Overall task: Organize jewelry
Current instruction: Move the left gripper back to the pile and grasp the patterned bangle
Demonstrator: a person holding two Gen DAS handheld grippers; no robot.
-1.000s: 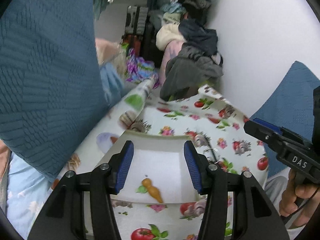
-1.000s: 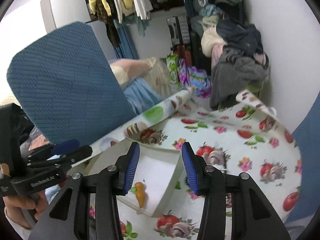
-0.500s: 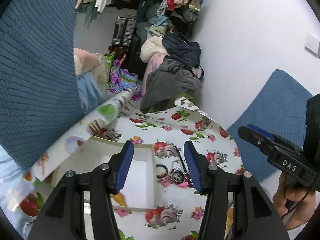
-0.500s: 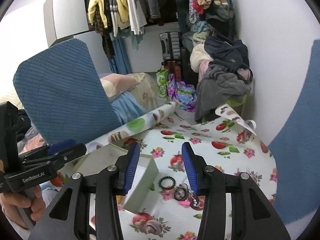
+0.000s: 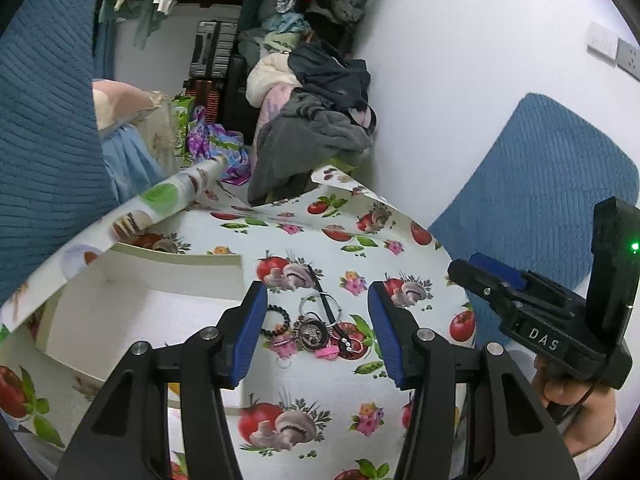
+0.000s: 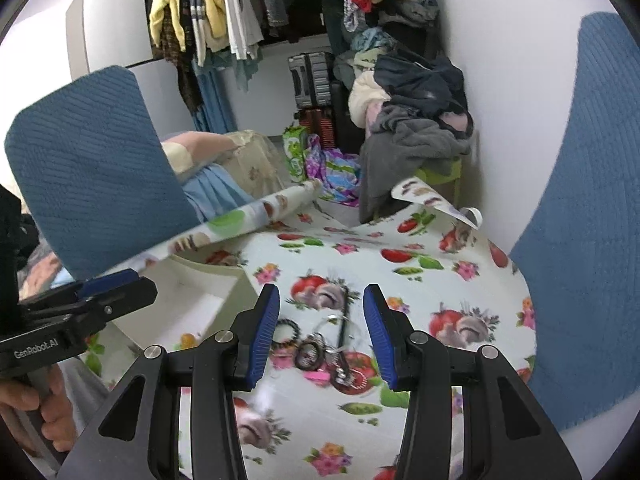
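A small pile of jewelry (image 5: pixel 316 328) lies on the flowered tablecloth: a black bead bracelet (image 5: pixel 275 320), a round pendant (image 5: pixel 311 332), rings and a black cord. It also shows in the right wrist view (image 6: pixel 324 350). A white divided box (image 5: pixel 144 312) stands to its left, also in the right wrist view (image 6: pixel 200 300). My left gripper (image 5: pixel 316 332) is open and empty, above and in front of the pile. My right gripper (image 6: pixel 320 328) is open and empty, also framing the pile.
The tablecloth's (image 5: pixel 348 396) far edges curl up. Blue cushions stand at left (image 5: pixel 40 140) and right (image 5: pixel 552 192). A heap of clothes (image 5: pixel 316 120) on a stool and suitcases (image 5: pixel 212 48) lie beyond the table, under hanging garments.
Both grippers have swung right from over the white box toward the jewelry pile, which now sits between the fingers in both views. Both stay open.
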